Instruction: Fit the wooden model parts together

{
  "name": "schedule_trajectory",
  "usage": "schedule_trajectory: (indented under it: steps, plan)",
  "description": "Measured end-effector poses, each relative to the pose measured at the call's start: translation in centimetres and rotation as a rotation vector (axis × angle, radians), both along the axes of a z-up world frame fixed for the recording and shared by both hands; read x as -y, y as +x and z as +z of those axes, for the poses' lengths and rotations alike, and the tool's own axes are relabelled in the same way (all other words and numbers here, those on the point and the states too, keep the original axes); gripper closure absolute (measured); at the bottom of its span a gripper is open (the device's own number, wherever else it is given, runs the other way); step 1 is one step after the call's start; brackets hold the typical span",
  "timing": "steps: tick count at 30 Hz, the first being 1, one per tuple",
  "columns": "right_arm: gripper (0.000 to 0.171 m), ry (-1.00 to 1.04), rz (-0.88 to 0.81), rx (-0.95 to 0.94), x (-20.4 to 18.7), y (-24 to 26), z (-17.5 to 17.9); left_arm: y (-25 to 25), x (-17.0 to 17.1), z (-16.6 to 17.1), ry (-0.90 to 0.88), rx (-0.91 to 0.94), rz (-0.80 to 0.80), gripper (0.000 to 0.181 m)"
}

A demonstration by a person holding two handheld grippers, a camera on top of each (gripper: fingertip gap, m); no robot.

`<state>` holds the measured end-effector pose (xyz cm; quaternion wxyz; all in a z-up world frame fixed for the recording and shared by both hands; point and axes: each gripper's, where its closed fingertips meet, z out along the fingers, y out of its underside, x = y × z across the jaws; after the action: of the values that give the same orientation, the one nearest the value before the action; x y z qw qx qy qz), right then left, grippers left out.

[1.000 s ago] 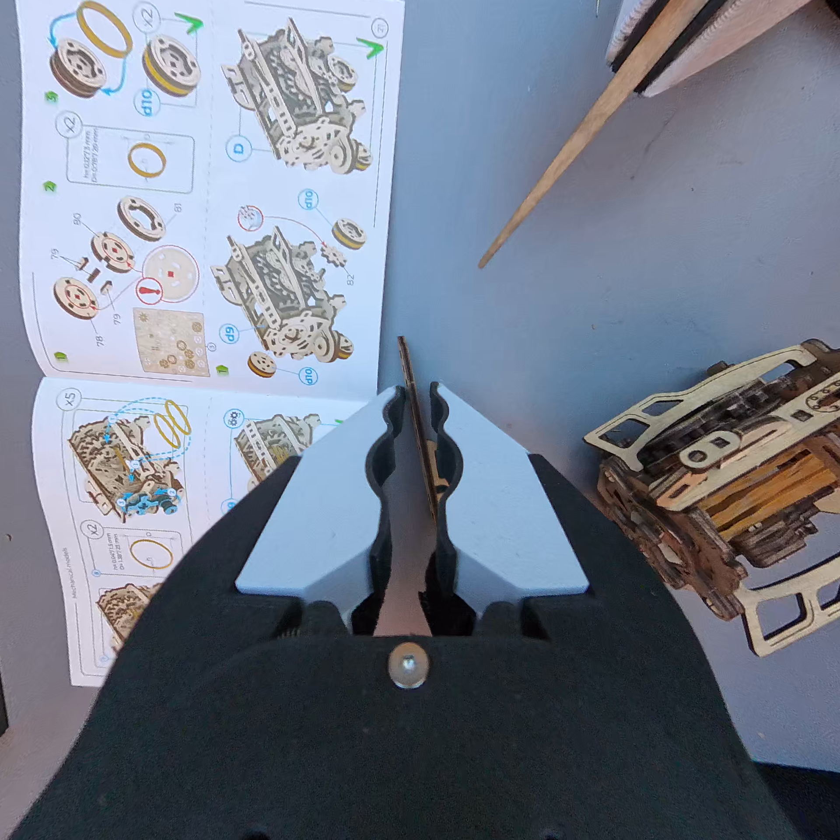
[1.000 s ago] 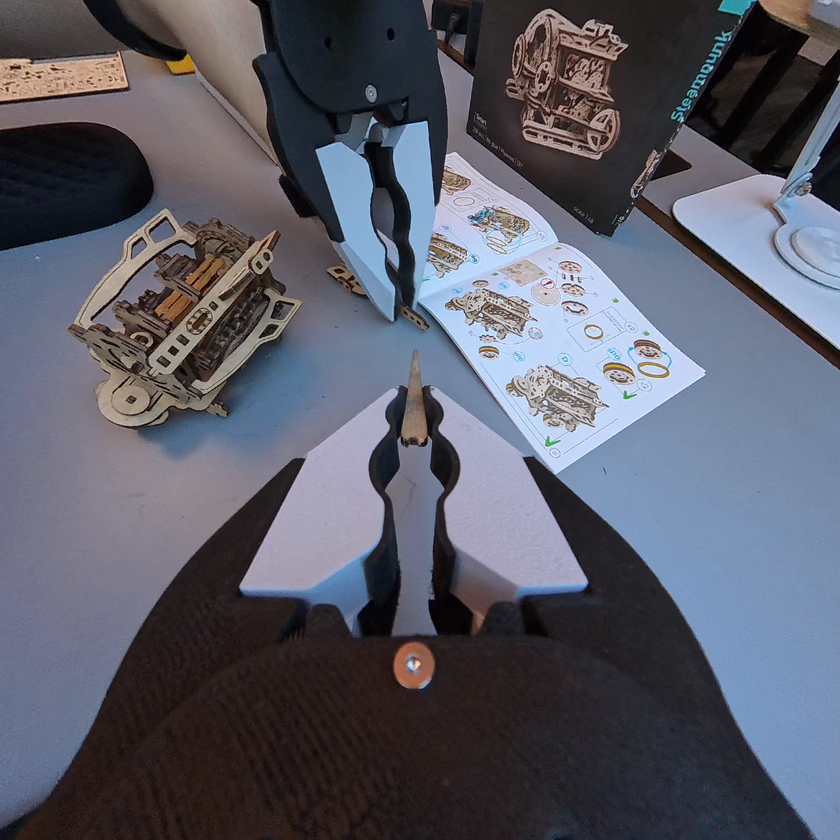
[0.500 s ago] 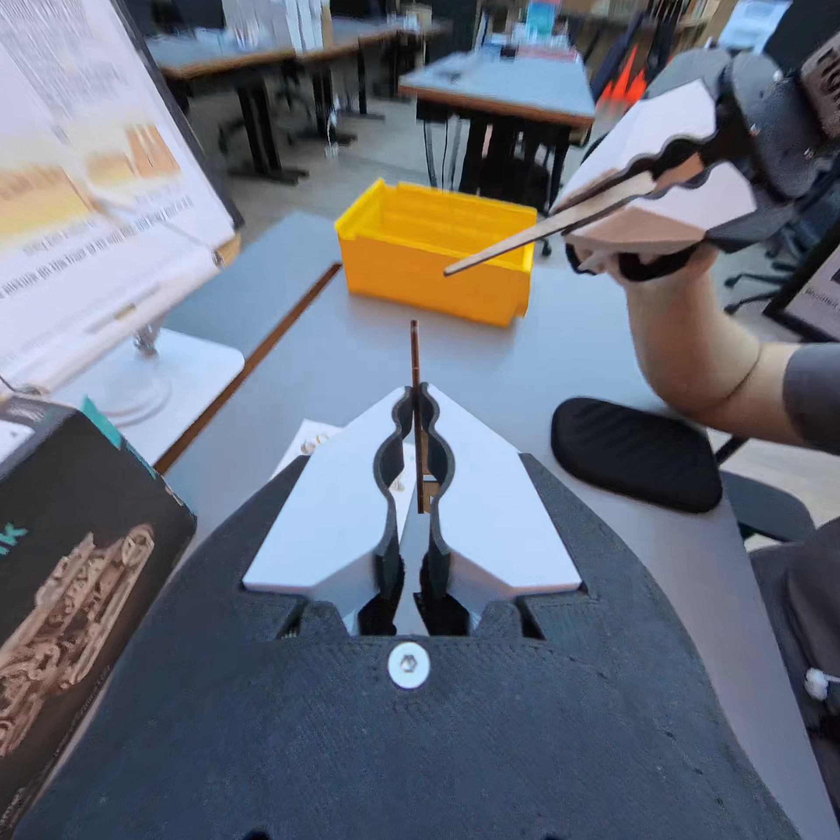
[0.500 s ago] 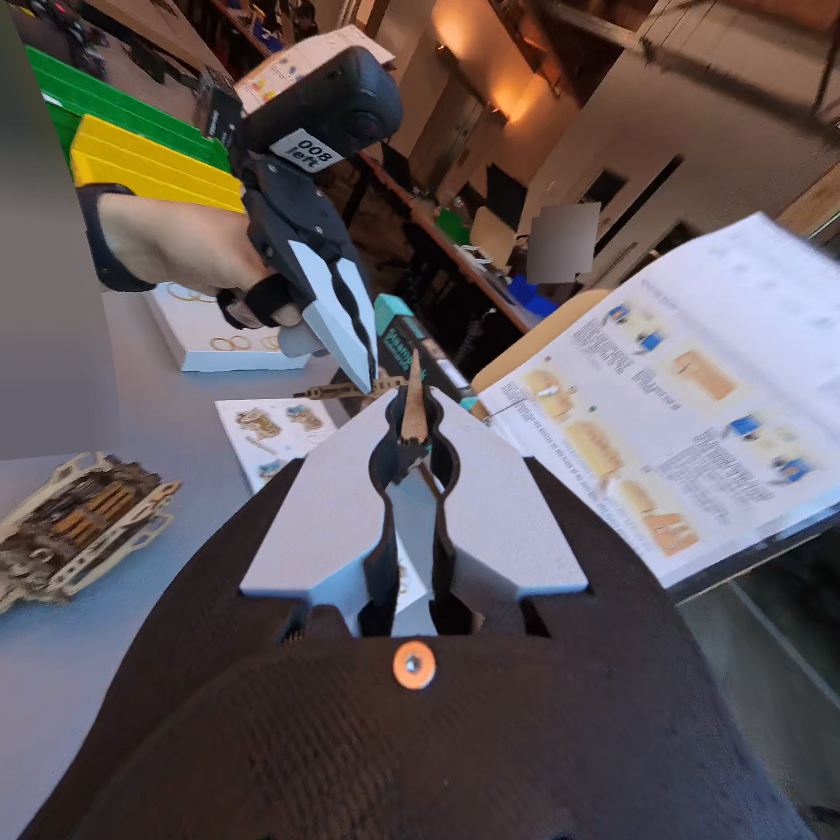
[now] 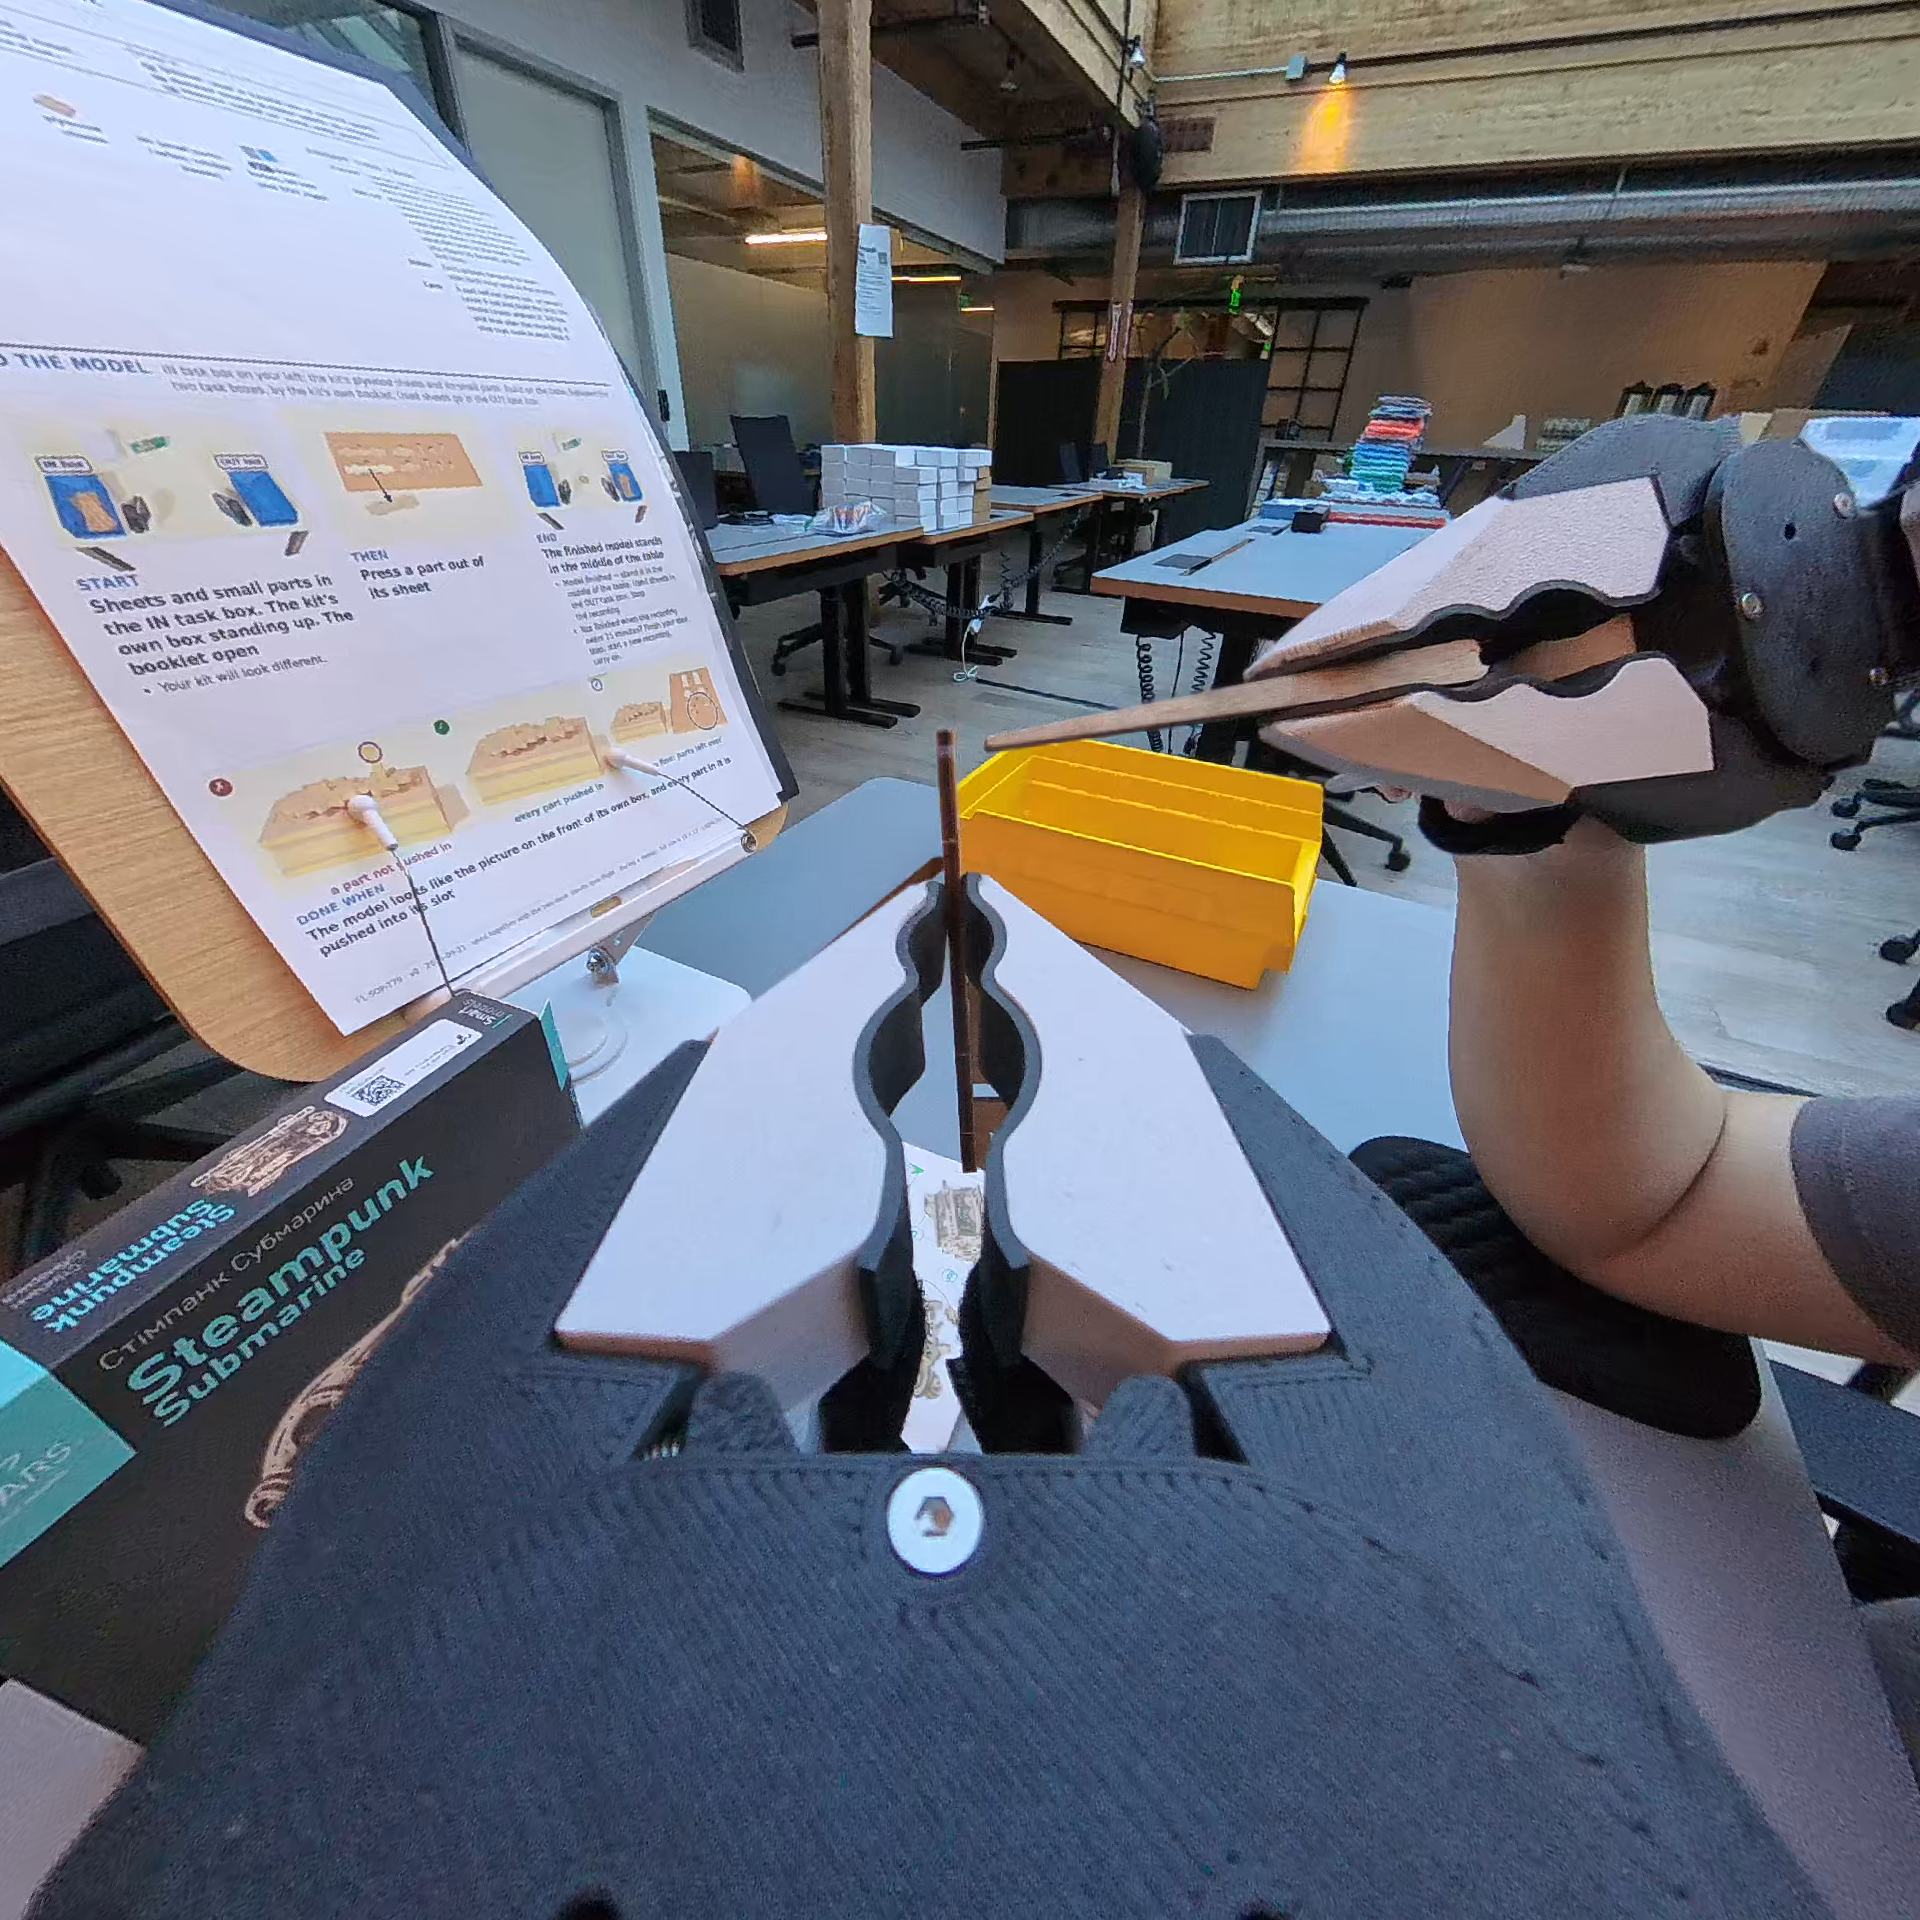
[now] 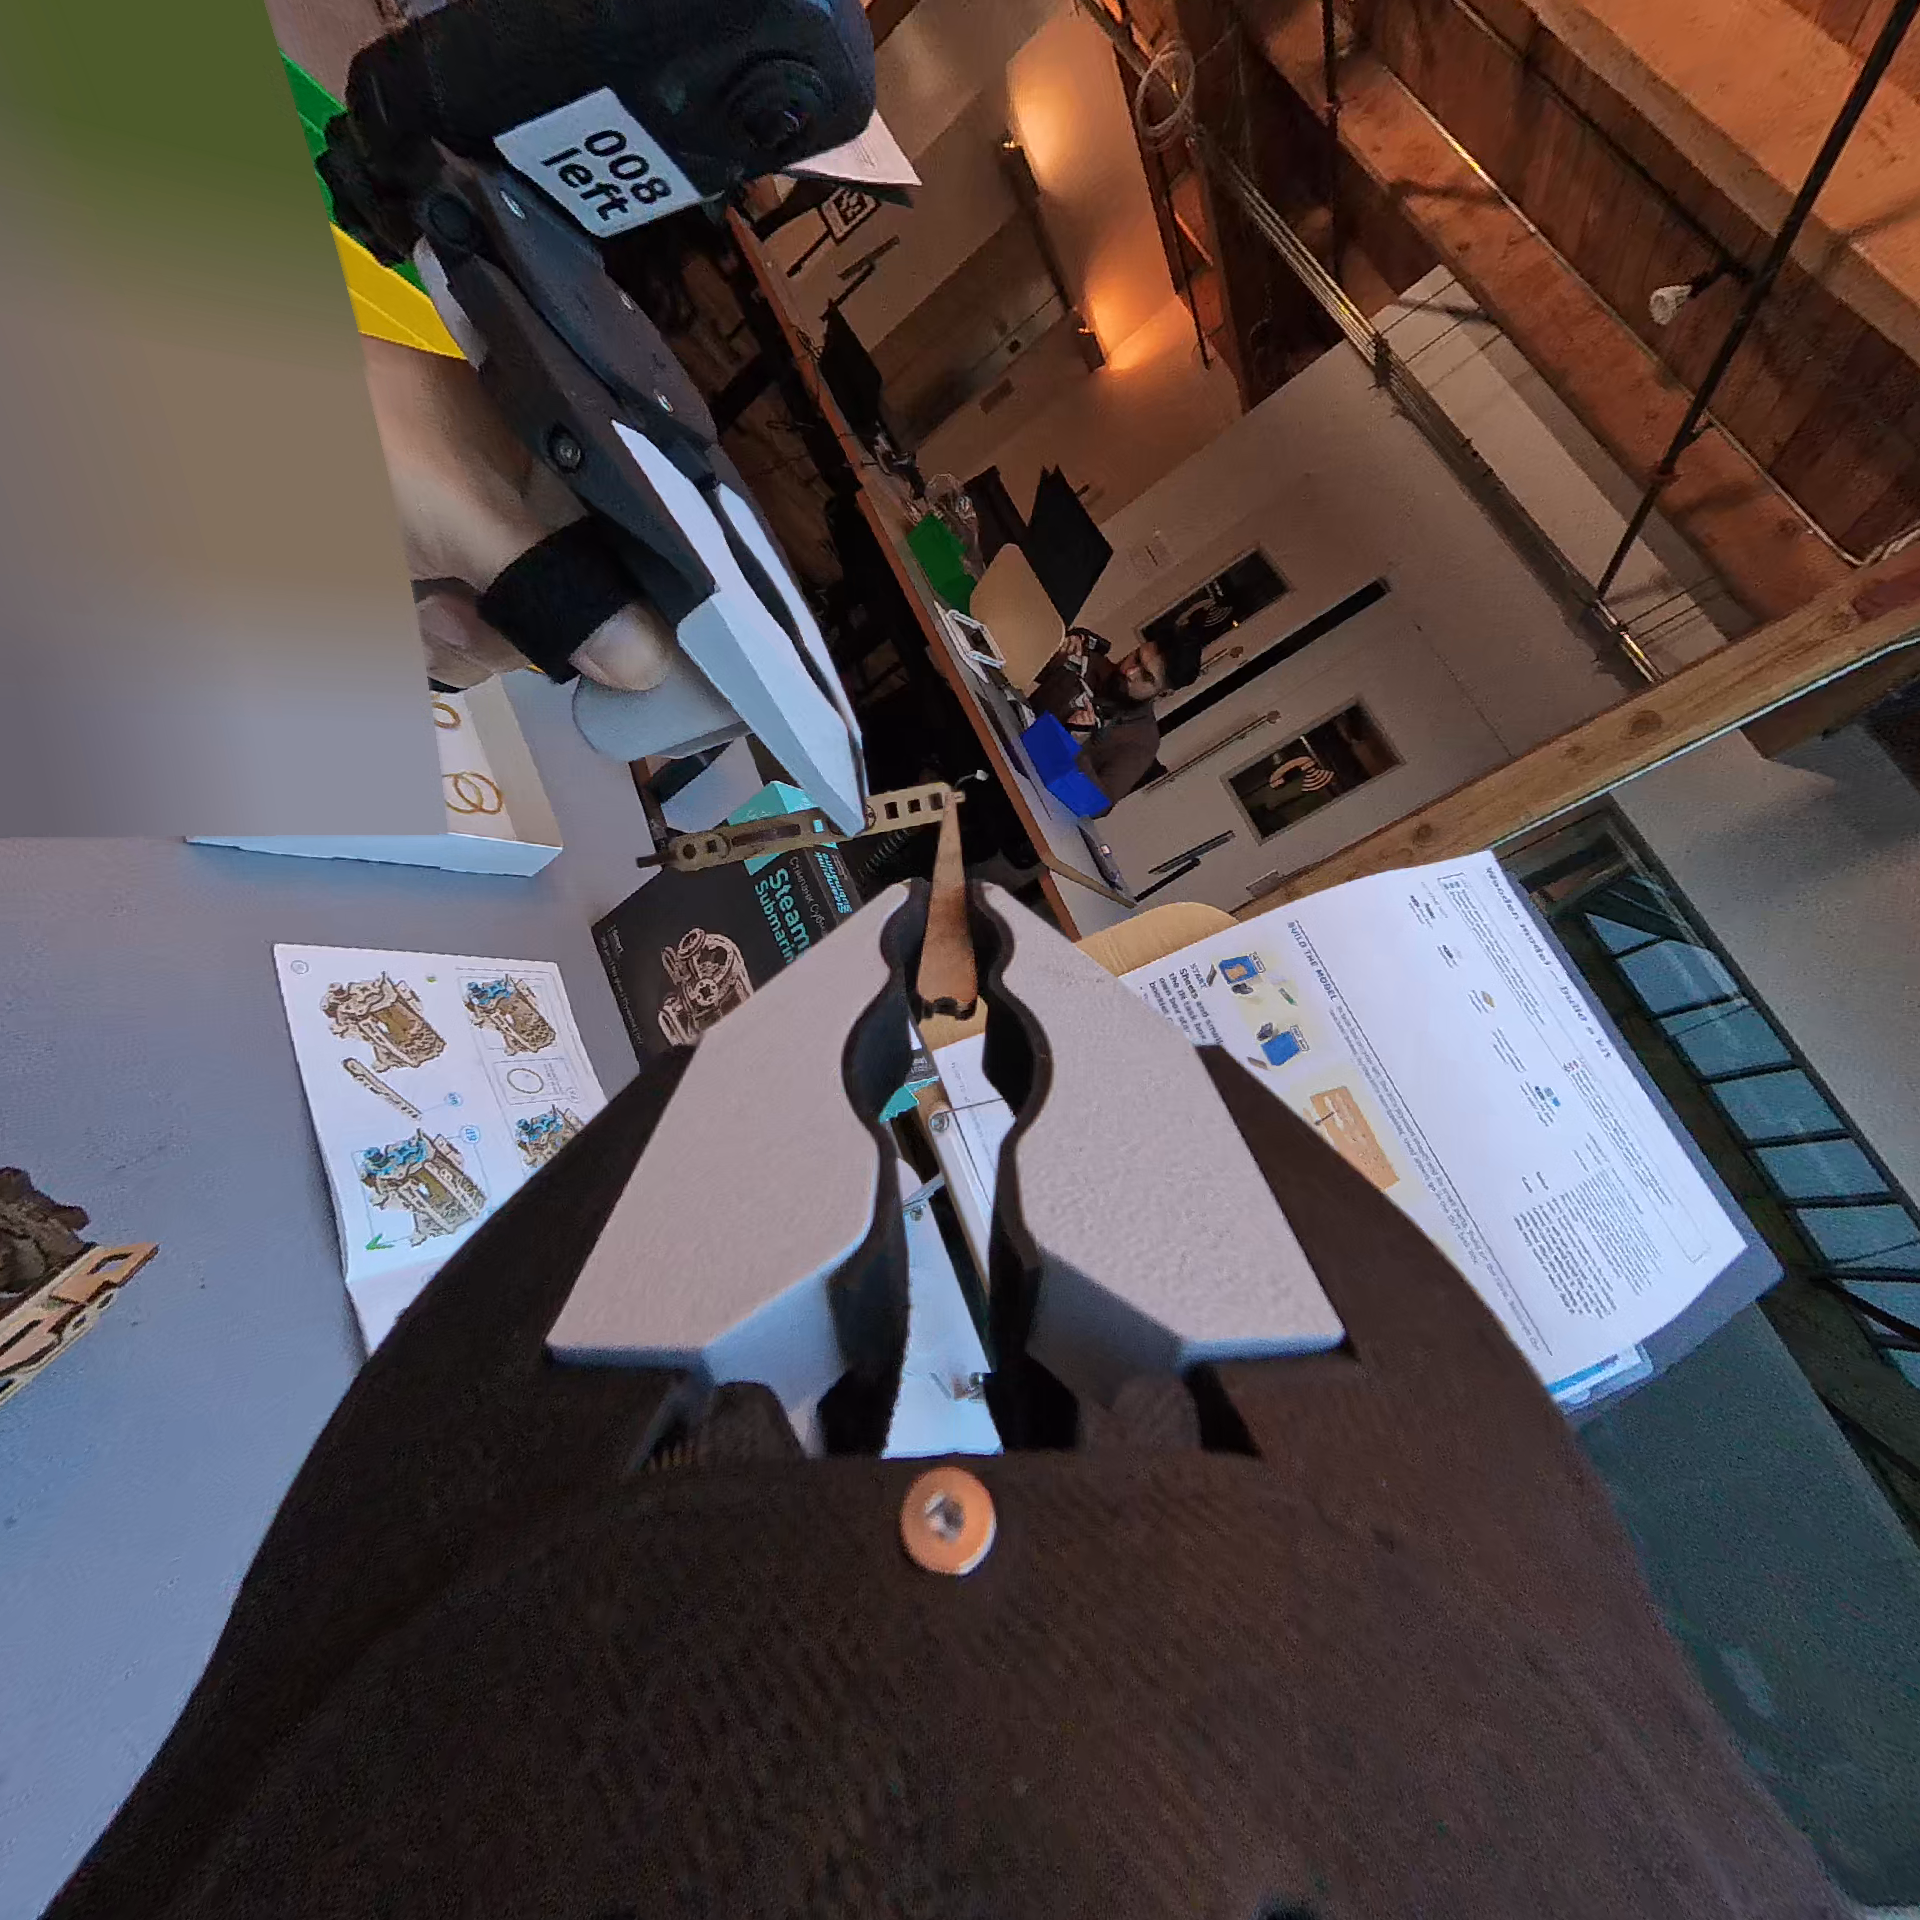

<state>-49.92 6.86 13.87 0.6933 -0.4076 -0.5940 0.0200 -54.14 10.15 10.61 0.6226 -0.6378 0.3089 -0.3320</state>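
While the left gripper clamps a flat strip and the right gripper a pointed stick, nothing is joined yet; the half-built model is left waiting on the table

Grey counter carries everything. Ahead-right of left tool: yellow bin. Left of it: dark kit box, standing; white stand base just beyond box. Under tool tips: open booklet, flat. Right of tool: black pad. Far left of right tool: part-built wooden model at counter edge of view.
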Motion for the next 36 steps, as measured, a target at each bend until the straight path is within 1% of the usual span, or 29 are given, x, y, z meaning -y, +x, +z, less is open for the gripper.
schedule_trajectory:
  steps: [4, 9, 17, 25, 31, 36]
  plan:
    - [0.166, -0.008, 0.007, 0.010, 0.1, -0.4, -0.7, 0.2, 0.2, 0.1, 0.007, -0.001, -0.012, 0.181]
    - [0.166, -0.010, -0.008, 0.021, -0.3, -0.4, -1.3, 0.3, -0.2, -0.7, 0.010, -0.046, 0.018, 0.181]
    - [0.166, -0.032, -0.034, 0.032, -0.8, -0.1, -1.7, 0.6, -0.4, -1.4, 0.000, -0.061, 0.028, 0.181]
    - [0.166, -0.070, -0.034, 0.019, -0.9, 0.0, -1.8, 0.4, -0.4, -1.3, 0.048, -0.112, 0.071, 0.181]
    - [0.166, -0.097, -0.021, 0.053, -1.6, 0.3, -2.7, 0.2, -0.4, -2.1, -0.009, -0.145, 0.072, 0.181]
    - [0.165, -0.157, -0.010, 0.071, -2.7, 0.2, -3.9, -0.2, -1.1, -3.2, -0.033, -0.207, 0.127, 0.181]
